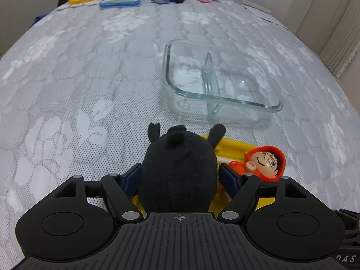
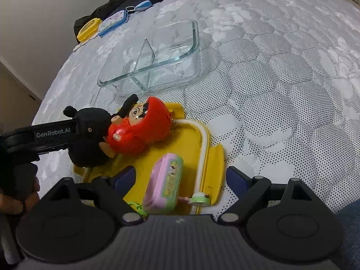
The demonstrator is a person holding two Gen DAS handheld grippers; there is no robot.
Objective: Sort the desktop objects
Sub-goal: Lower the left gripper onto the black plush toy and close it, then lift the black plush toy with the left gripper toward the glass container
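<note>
Black plush toy [image 1: 178, 168] clamped between left gripper [image 1: 180, 175] jaws; glass container [image 1: 216, 78] lies ahead. Right gripper [image 2: 181, 177] jaws spread, straddling pink case [image 2: 163, 186].

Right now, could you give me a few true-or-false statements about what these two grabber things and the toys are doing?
1. The left gripper is closed on the black plush toy. True.
2. The glass container holds the red-hooded doll. False: both compartments are empty; the doll lies on the yellow tray.
3. The right gripper grips the pink case. False: its jaws are open, with the case between them.
4. The glass container has a divider. True.
</note>
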